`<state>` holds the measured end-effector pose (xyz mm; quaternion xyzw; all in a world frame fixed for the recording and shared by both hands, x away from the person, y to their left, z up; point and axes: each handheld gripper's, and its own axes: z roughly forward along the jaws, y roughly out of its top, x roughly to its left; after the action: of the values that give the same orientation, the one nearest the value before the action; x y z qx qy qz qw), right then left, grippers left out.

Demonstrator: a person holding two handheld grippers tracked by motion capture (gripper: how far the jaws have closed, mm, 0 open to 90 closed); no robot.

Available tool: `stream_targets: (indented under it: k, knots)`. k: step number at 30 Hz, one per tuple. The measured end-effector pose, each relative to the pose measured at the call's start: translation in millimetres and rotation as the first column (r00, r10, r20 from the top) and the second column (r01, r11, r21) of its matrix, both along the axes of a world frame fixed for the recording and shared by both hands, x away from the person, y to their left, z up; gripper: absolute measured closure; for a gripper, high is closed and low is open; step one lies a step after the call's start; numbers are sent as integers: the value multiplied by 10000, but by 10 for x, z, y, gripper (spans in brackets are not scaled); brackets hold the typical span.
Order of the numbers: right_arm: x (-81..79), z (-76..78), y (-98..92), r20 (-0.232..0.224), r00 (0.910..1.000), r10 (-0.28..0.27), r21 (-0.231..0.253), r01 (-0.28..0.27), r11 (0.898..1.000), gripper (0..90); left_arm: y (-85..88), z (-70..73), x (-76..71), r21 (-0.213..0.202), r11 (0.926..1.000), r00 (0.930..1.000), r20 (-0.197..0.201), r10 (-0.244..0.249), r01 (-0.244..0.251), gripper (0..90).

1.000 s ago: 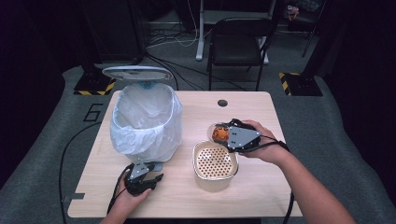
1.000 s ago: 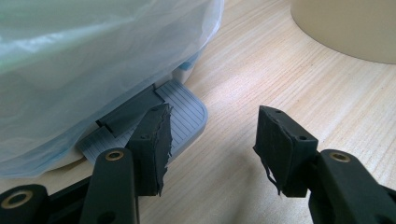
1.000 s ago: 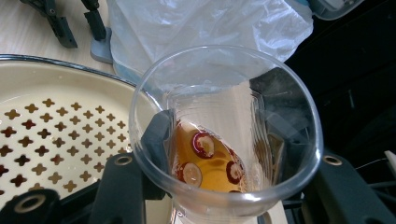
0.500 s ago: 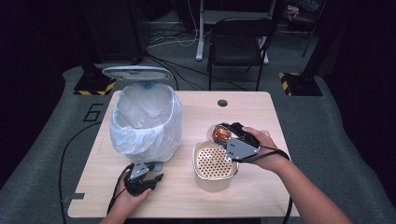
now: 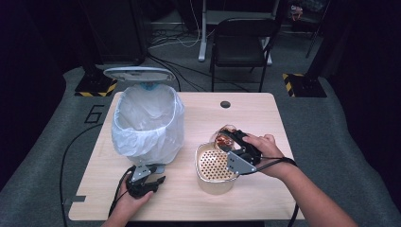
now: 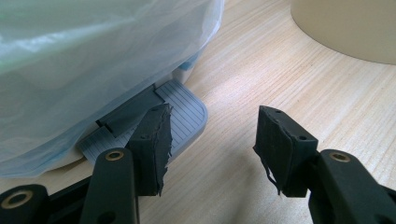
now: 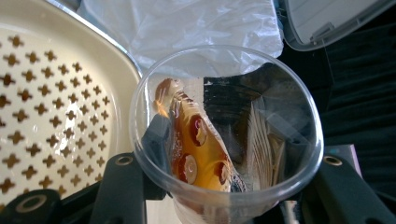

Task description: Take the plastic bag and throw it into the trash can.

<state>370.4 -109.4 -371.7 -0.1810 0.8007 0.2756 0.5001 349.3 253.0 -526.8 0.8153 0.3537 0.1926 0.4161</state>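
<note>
Right claw point(image 5: 231, 142) pinches a tilted clear cup point(image 7: 224, 135) of amber liquid beside the perforated strainer point(image 5: 215, 163); left claw point(image 6: 210, 140) rests spread, empty, at the bin's pedal point(image 6: 184, 112) on the counter point(image 5: 265, 189).

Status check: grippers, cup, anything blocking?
Left gripper on bin pedal, jaws empty. Right gripper shut on clear plastic cup, tilted by cream perforated strainer. Nothing blocking.

The right gripper point(image 5: 230, 142) carries the clear cup point(image 5: 225, 137) leftward and lower in the high view, tipping it over the perforated cream strainer's point(image 5: 204, 165) upper right rim.
</note>
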Motion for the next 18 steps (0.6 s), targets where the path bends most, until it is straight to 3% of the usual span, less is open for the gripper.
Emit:
stream_targets:
  k: [2, 3, 4, 10, 12, 13, 14, 18]
  knots:
    - [-33, -16, 23, 394, 9992, 35, -394, -20, 9992, 494, 1, -1, 1, -13, 10000, 10000, 4, 4, -4, 458]
    - [-64, -31, 48, 807, 9966, 162, -819, -95, 9966, 494, 1, 0, 1, -10, 10000, 10000, 4, 4, -4, 458]
    - [-64, -31, 48, 807, 9966, 162, -819, -95, 9966, 494, 0, -1, 0, -7, 10000, 10000, 7, 7, -7, 458]
    - [-127, -62, 112, 1830, 9815, 563, -1820, -225, 9830, 494, 1, -1, 1, -11, 10000, 10000, 4, 5, -5, 458]
    - [-146, -68, 133, 2312, 9704, 701, -2167, -189, 9760, 494, 0, 0, 1, -10, 10000, 10000, 4, 3, -3, 458]
    - [-159, -84, 148, 2851, 9540, 923, -2578, -164, 9661, 493, 1, 0, 1, -7, 10000, 10000, 5, 3, -3, 458]
    - [-159, -84, 148, 2851, 9540, 923, -2578, -164, 9661, 493, 1, 0, 1, -11, 10000, 10000, 2, 3, -3, 458]
    - [-180, -128, 170, 3631, 9226, 1305, -3396, 7, 9406, 493, 1, -1, 1, -33, 10000, 10000, -4, 5, -5, 458]
